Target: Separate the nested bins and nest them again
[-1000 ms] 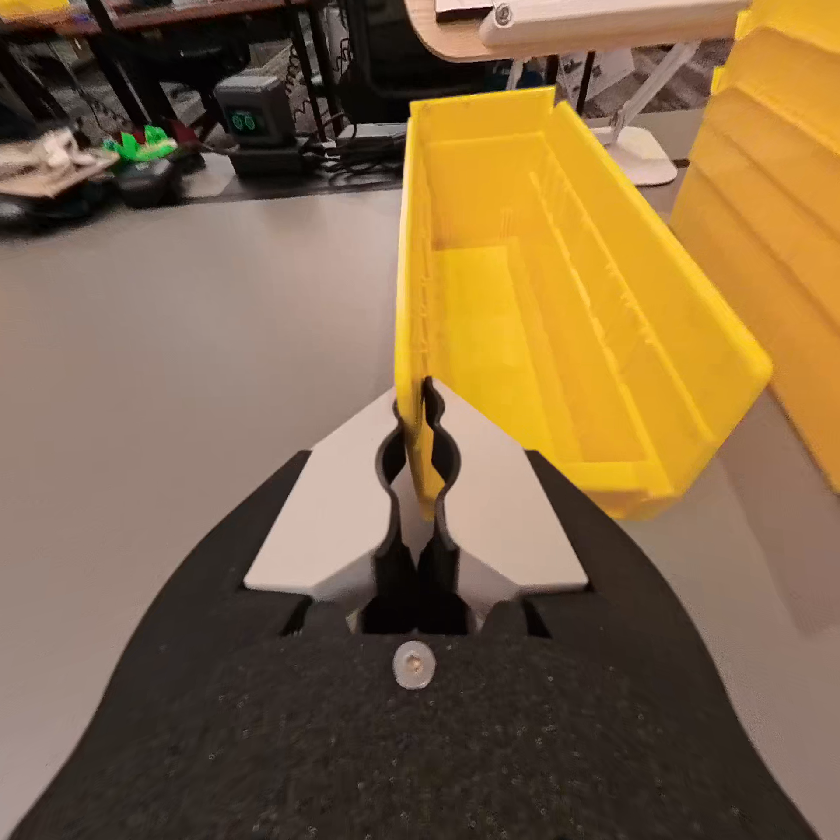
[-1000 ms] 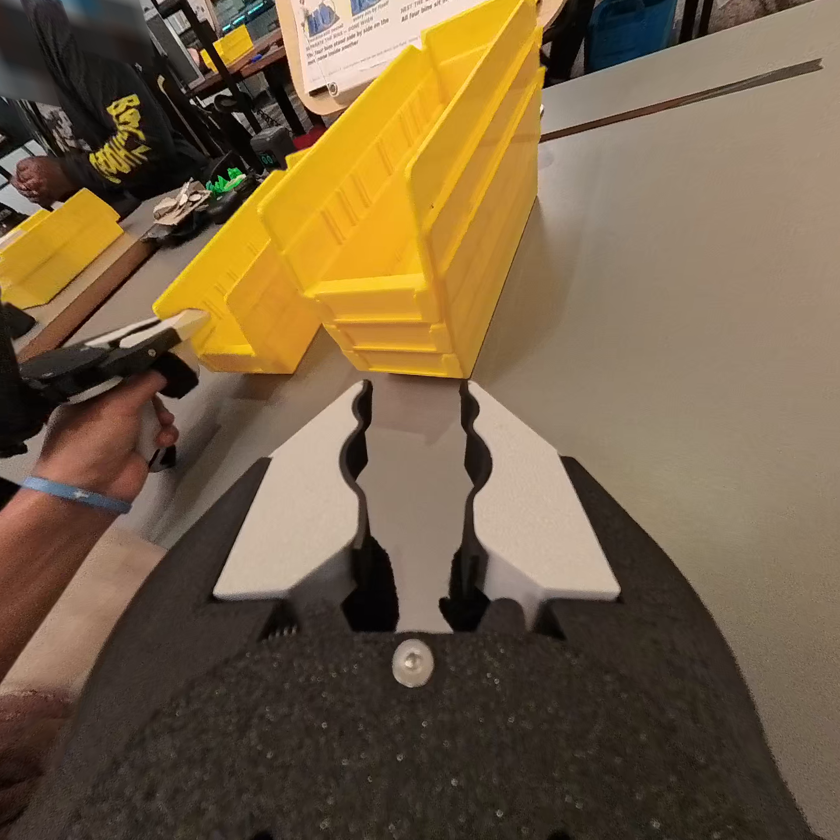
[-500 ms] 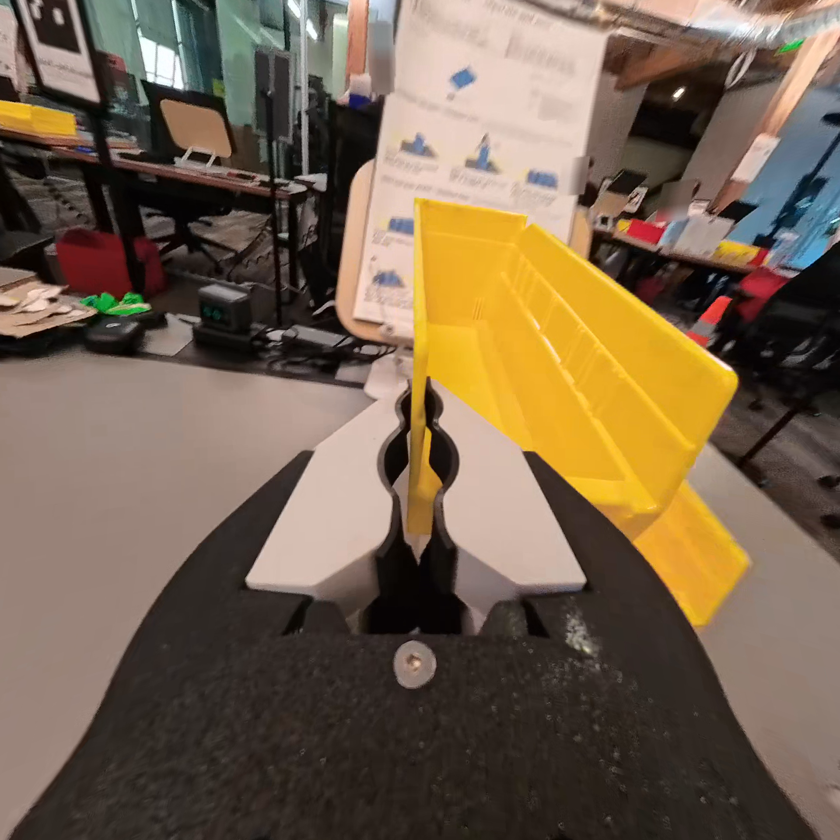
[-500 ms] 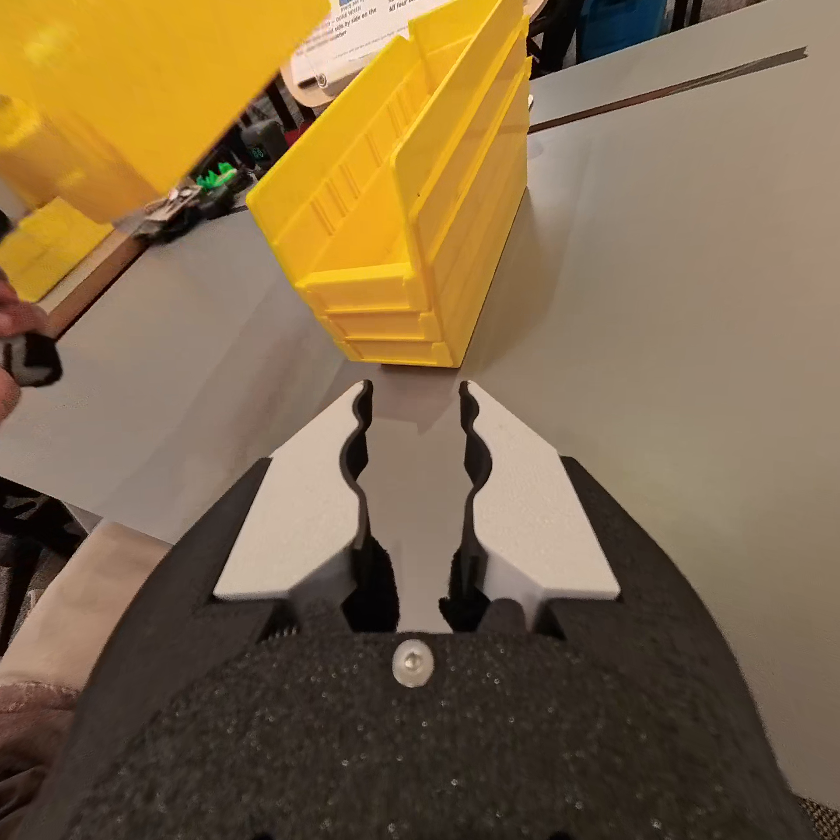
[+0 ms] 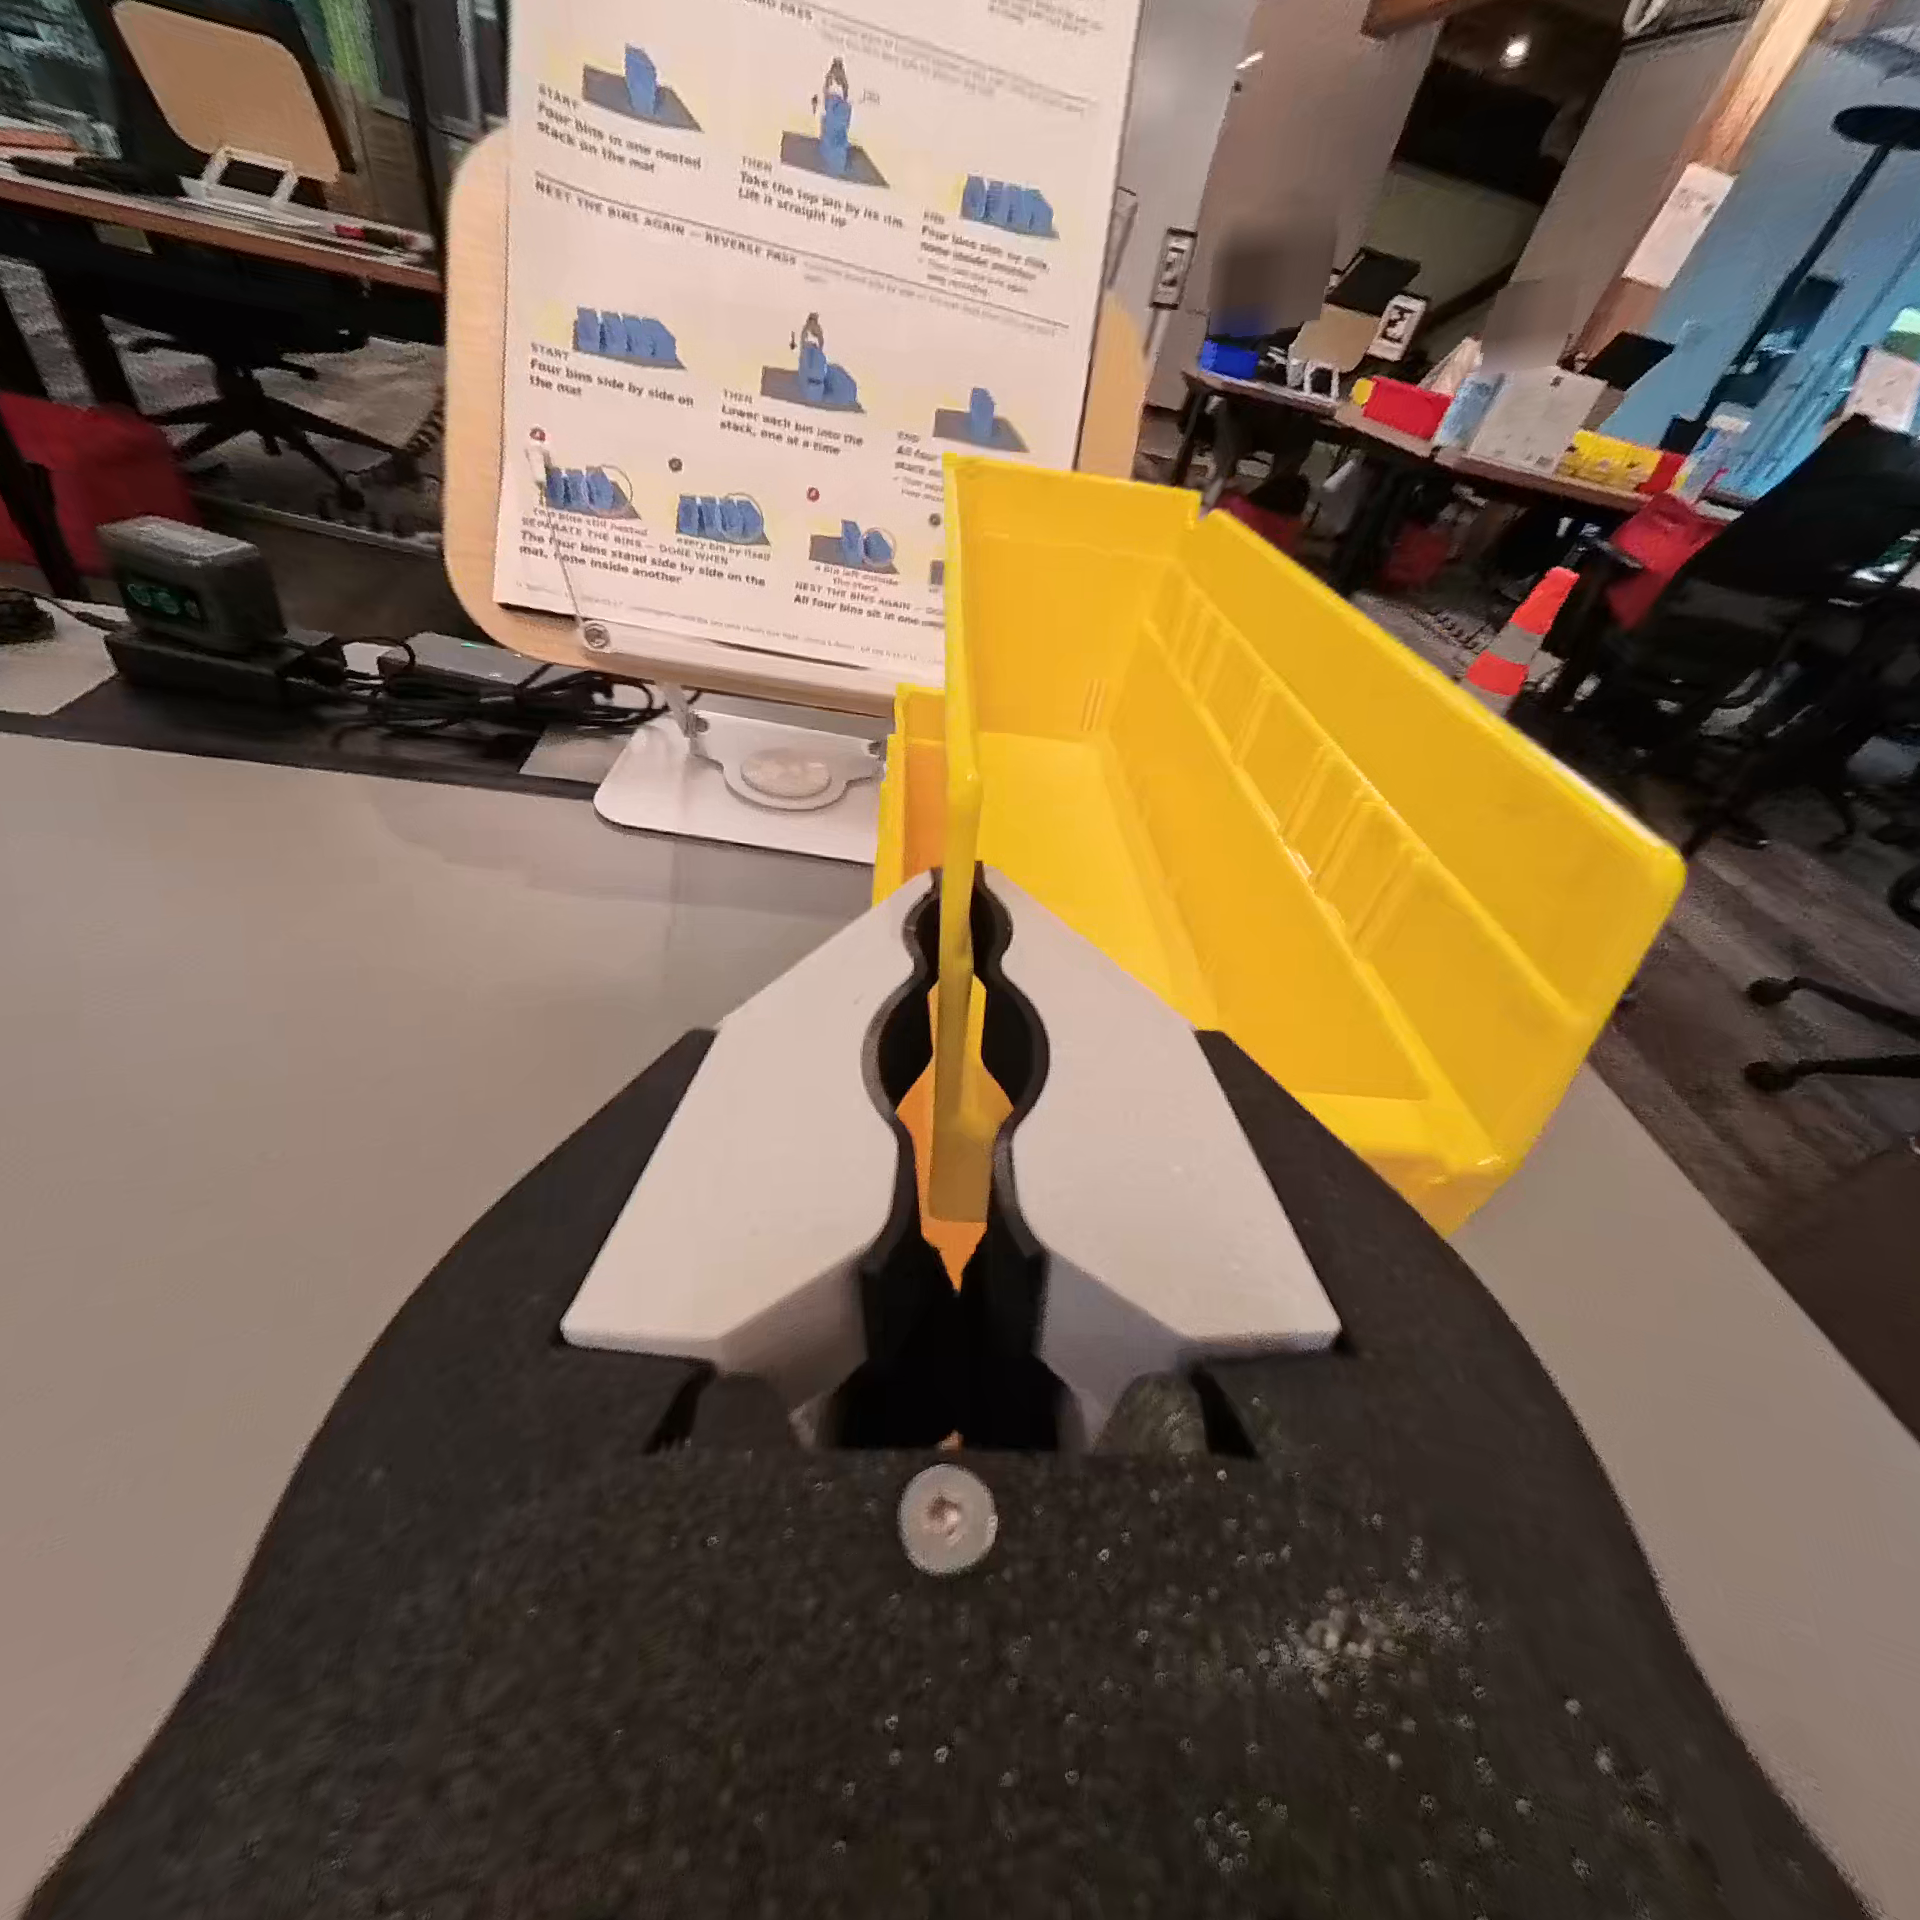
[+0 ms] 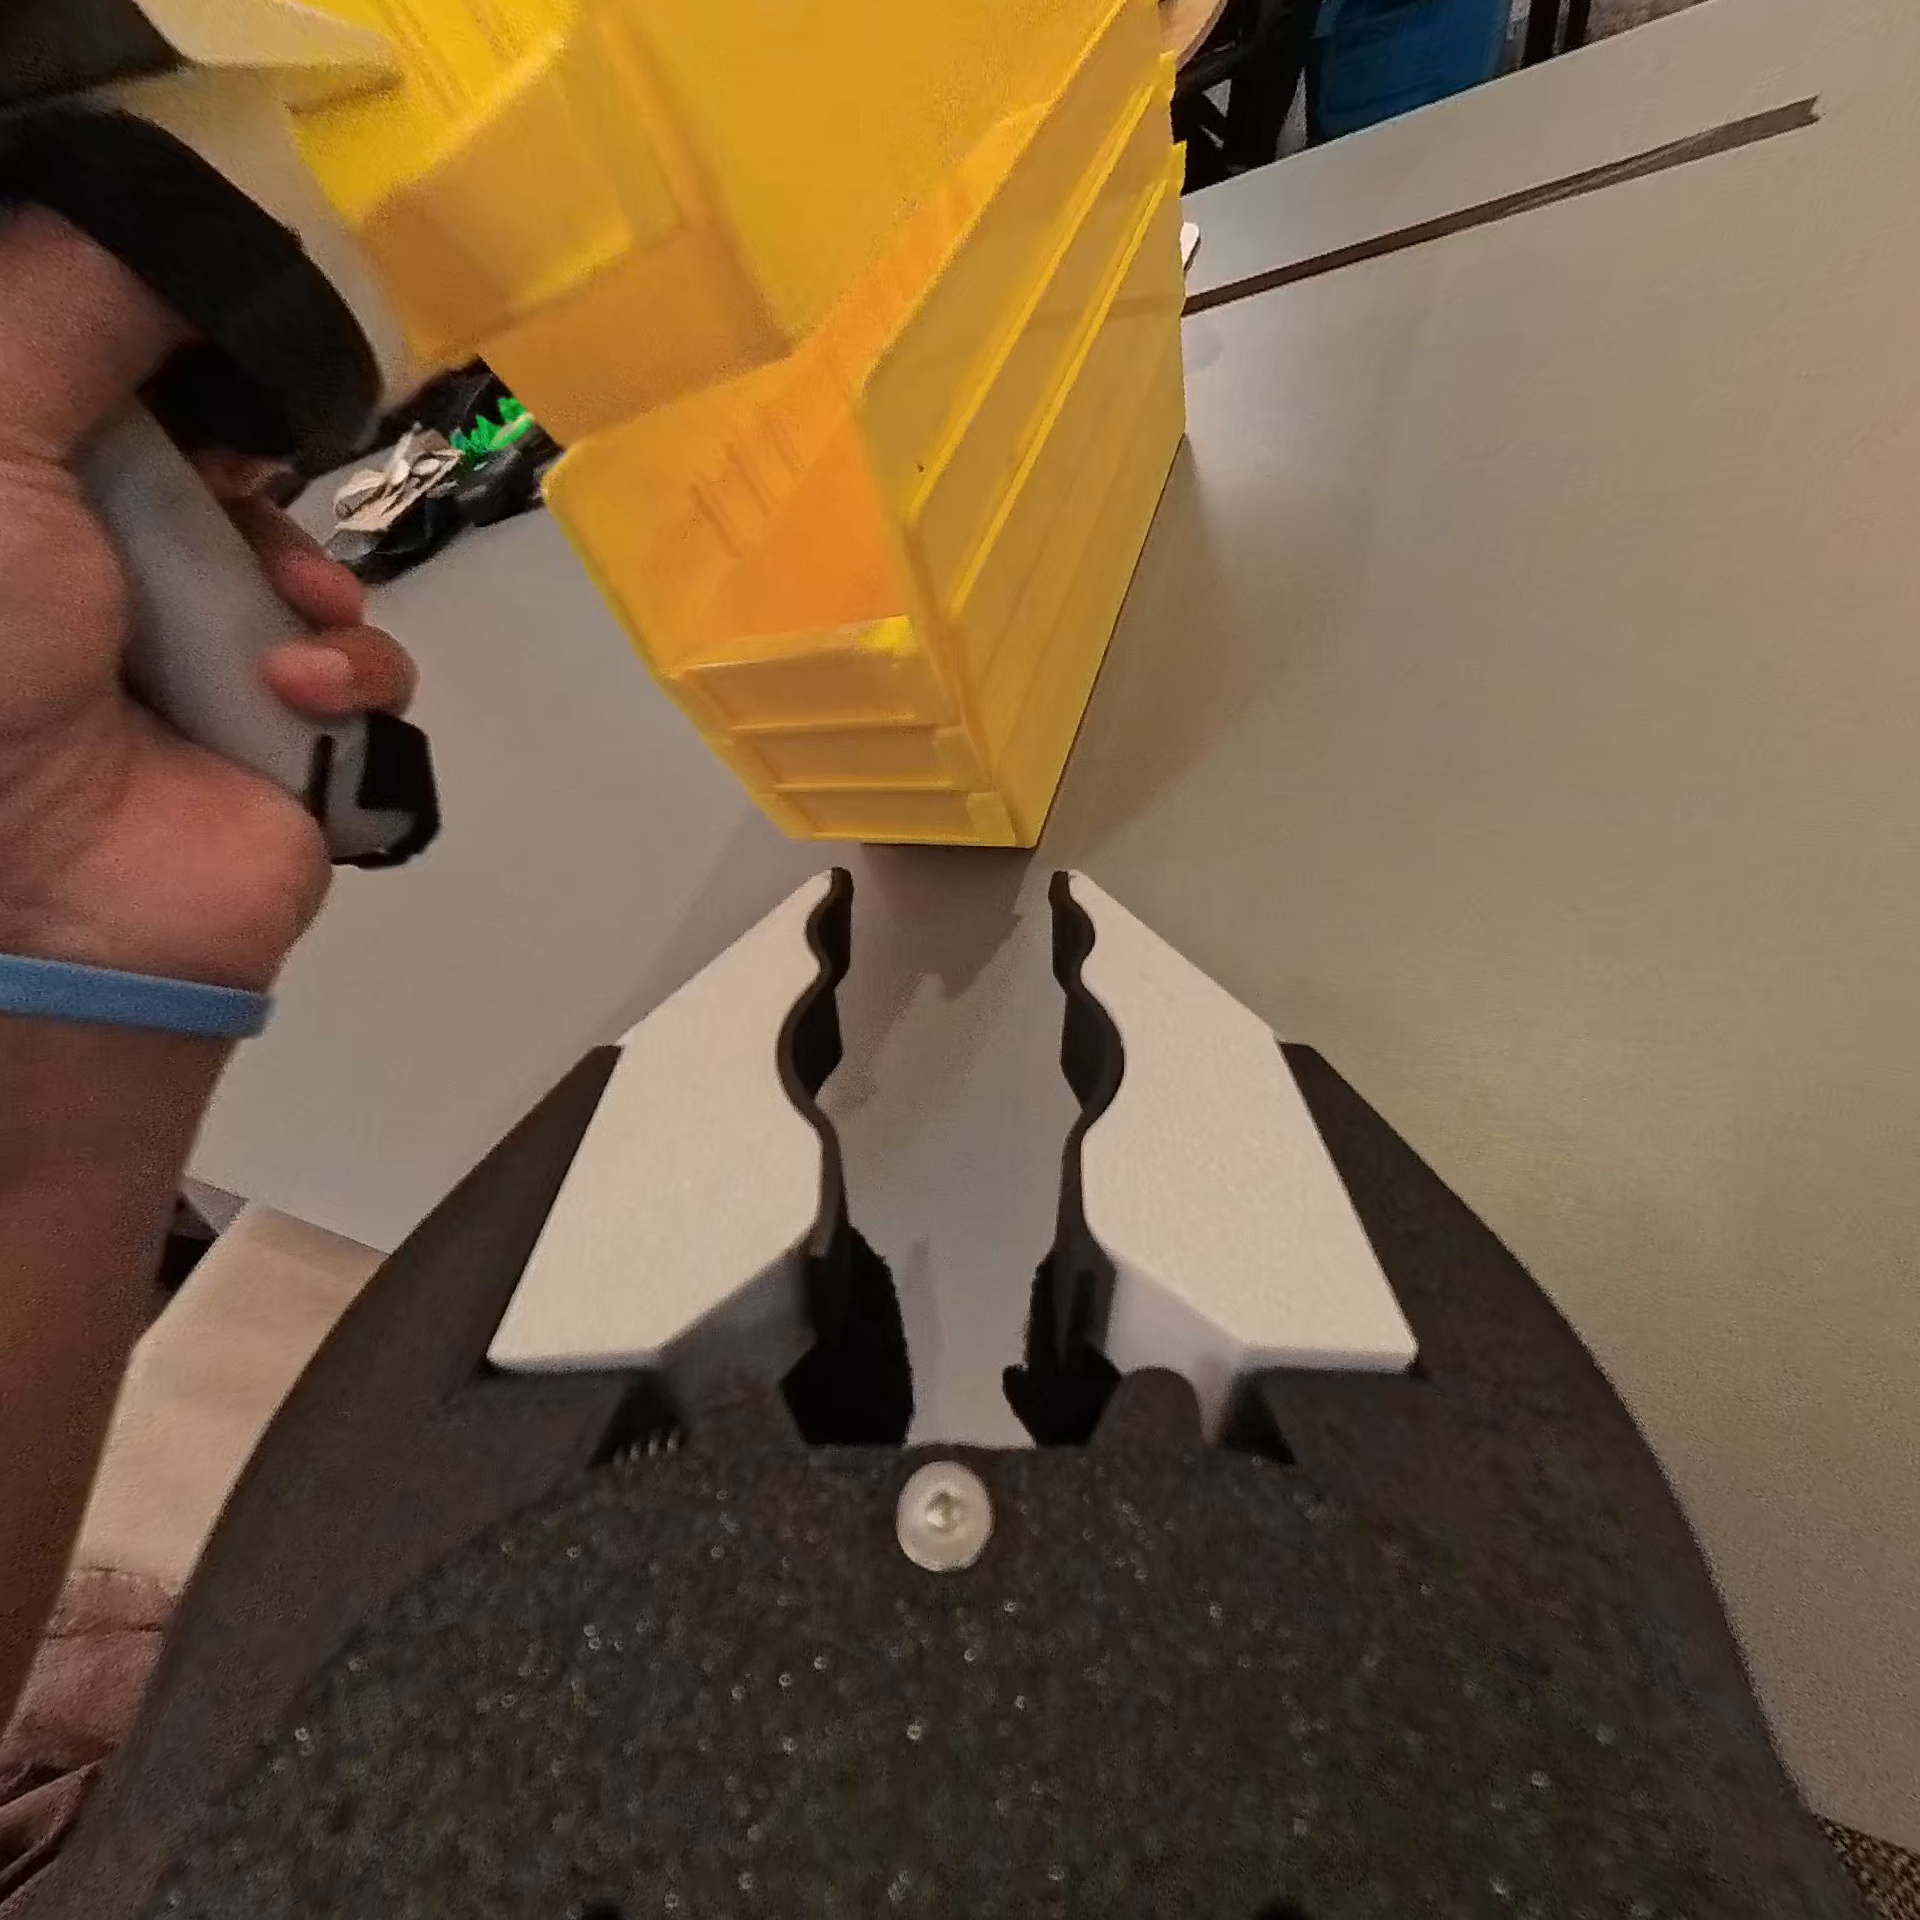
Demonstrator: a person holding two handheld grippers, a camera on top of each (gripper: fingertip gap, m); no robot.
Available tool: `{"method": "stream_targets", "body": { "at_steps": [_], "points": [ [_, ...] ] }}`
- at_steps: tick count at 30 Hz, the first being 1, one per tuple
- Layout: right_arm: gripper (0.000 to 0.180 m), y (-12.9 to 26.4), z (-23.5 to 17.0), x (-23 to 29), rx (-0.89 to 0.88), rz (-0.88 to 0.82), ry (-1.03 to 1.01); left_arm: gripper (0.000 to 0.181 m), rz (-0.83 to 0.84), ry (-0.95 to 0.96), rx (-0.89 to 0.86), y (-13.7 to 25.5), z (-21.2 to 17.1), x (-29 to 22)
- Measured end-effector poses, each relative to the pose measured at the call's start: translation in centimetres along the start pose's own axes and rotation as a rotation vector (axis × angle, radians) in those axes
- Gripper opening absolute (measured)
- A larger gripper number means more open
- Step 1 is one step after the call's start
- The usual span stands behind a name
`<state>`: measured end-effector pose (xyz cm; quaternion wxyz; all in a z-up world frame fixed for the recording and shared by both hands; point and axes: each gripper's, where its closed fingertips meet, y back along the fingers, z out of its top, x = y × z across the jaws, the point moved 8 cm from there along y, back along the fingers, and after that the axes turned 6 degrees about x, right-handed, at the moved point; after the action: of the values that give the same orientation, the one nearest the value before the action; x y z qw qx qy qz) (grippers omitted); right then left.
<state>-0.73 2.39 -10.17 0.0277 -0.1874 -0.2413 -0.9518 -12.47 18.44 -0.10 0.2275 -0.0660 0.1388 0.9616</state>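
Here the left gripper (image 5: 958, 914) pinches the side wall of a yellow bin (image 5: 1299, 831), holding it in the air above the stack (image 6: 935, 582) of nested bins on the grey table (image 6: 1507, 727). The right gripper (image 6: 948, 894) stands wide and empty, just before the stack's near end.

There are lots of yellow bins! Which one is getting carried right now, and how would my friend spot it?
Start at the big grey table and find the stack of nested yellow bins sitting on it. The carried bin hangs tilted in the air just above that stack. It alone is off the table, its thin side wall pinched in the left hand-held gripper.
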Motion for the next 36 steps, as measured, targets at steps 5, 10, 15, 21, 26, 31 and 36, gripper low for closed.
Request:
{"method": "stream_targets", "body": {
  "at_steps": [5,10,15,21,26,31,36],
  "points": [
    [0.038,0.0,0.0,0.0,-0.001,0.016,-0.013,0.0,0.058,-0.053,0.0,-0.9,-1.5,-0.3],
    [0.038,-0.1,-0.1,0.4,0.008,0.029,-0.007,0.0,0.07,-0.091,-0.007,-1.2,-2.7,-0.2],
    [0.038,-0.2,-0.1,0.5,0.013,0.031,-0.004,0.0,0.106,-0.139,-0.014,-1.6,-4.0,-0.3],
    [0.038,-0.2,-0.1,0.3,0.013,0.027,-0.007,0.0,0.111,-0.138,-0.011,-2.0,-5.3,0.2],
    [0.038,-0.3,-0.2,0.4,0.022,0.033,-0.01,0.001,0.117,-0.148,-0.009,-2.1,-6.1,0.5],
    [0.038,-0.5,-0.4,0.6,0.036,0.037,0.005,0.017,0.074,-0.164,-0.021,-1.8,-6.2,0.3],
    [0.038,-0.5,-0.4,0.5,0.04,0.036,0.005,0.025,0.019,-0.201,-0.046,0.3,-5.2,0.6]
  ]
}}
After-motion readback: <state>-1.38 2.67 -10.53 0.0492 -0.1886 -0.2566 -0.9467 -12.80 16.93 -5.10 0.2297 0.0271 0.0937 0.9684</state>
